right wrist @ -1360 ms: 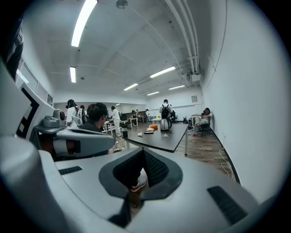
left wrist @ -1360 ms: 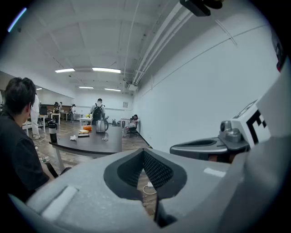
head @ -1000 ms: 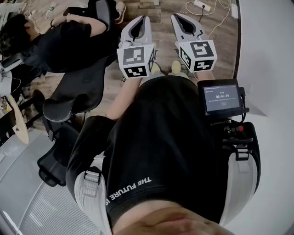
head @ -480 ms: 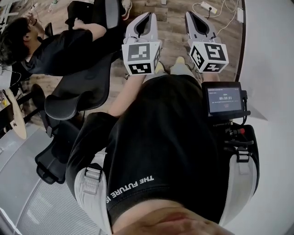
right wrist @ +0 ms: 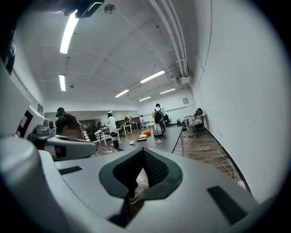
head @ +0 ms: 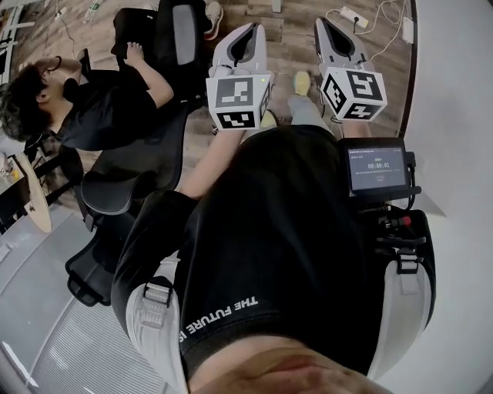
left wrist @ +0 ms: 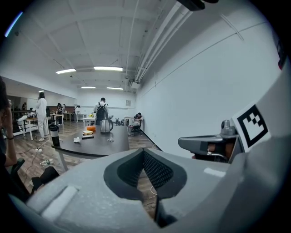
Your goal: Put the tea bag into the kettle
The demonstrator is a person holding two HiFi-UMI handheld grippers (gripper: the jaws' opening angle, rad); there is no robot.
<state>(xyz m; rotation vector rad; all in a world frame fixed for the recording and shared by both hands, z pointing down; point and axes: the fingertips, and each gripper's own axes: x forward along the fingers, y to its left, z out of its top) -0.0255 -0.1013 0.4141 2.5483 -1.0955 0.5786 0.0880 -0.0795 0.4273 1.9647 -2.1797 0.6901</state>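
Observation:
Far down the room, a steel kettle (left wrist: 106, 125) stands on a long dark table (left wrist: 97, 146); the right gripper view has the same kettle (right wrist: 158, 129). A small pale item (left wrist: 110, 140) lies on the table near it; I cannot tell whether it is the tea bag. My left gripper (left wrist: 143, 151) is shut and empty, held out in front of my body (head: 253, 28). My right gripper (right wrist: 144, 149) is shut and empty too, beside the left one (head: 323, 23). Both are far from the table.
A person sits in a black office chair (head: 123, 185) close on my left. A white wall (head: 454, 115) runs along my right. A power strip and cables (head: 350, 14) lie on the wooden floor ahead. Several people stand by other tables far off.
Both grippers have risen a little in the head view and shifted right. The seated person and chair have slid lower in the picture. One of my shoes now shows between the grippers.

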